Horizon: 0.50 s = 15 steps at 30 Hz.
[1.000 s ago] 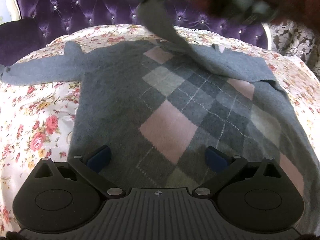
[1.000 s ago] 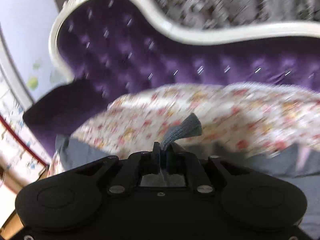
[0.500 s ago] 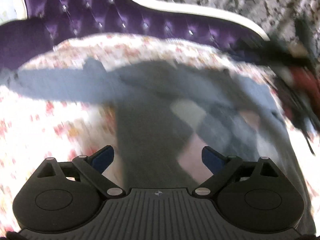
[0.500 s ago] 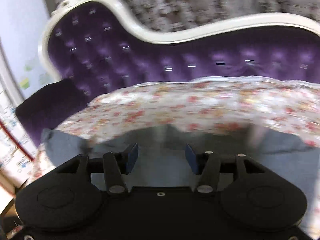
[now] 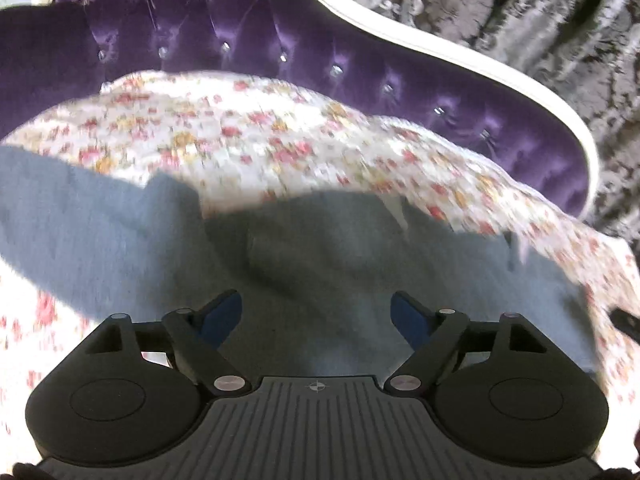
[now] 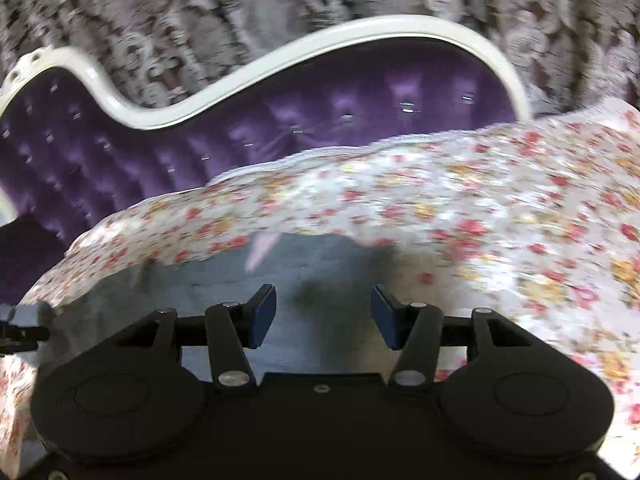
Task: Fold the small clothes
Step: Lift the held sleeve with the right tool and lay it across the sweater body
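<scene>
A grey sweater (image 5: 320, 280) lies spread on a floral sheet (image 5: 260, 140) in front of a purple tufted sofa back (image 5: 240, 40). One sleeve runs past the left edge, its cuff cut off. Both views are blurred (knit pattern unreadable). The left gripper (image 5: 316, 316) hovers over the sweater body, its jaws closing, nothing between them. Over the sweater's right edge, the right gripper (image 6: 323, 314) stands spread, pinching nothing.
</scene>
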### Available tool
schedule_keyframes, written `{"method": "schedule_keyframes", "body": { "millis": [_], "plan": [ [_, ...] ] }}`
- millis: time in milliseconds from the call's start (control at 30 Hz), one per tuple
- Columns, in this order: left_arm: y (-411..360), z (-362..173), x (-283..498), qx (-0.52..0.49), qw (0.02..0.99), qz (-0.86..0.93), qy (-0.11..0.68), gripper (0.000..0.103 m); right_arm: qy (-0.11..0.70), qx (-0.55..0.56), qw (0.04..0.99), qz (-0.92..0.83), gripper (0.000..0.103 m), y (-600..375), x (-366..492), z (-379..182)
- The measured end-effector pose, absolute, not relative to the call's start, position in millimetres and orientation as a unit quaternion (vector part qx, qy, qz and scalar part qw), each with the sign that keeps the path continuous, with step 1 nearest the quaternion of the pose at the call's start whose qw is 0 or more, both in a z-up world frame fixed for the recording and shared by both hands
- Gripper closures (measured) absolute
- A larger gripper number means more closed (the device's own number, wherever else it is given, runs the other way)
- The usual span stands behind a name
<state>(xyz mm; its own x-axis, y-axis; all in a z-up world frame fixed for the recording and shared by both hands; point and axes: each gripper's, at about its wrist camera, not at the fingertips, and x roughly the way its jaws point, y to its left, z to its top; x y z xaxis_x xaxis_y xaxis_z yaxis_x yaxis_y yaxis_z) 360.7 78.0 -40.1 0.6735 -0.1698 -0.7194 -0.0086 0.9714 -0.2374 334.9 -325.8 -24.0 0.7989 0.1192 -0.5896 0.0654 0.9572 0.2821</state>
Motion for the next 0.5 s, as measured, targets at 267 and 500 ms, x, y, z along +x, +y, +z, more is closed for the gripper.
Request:
{"method": "schedule_keyframes", "body": {
  "millis": [267,500],
  "plan": [
    [79,-67,402,-0.131,0.893,-0.016,0.431,0.088,0.332,0.156,0.93,-0.001,0.043,-347,338,-44],
    [70,-55,376,-0.101,0.896,-0.04,0.431,0.091,0.358,0.182,0.916,0.017,0.047,-341,360,-63]
  ]
}}
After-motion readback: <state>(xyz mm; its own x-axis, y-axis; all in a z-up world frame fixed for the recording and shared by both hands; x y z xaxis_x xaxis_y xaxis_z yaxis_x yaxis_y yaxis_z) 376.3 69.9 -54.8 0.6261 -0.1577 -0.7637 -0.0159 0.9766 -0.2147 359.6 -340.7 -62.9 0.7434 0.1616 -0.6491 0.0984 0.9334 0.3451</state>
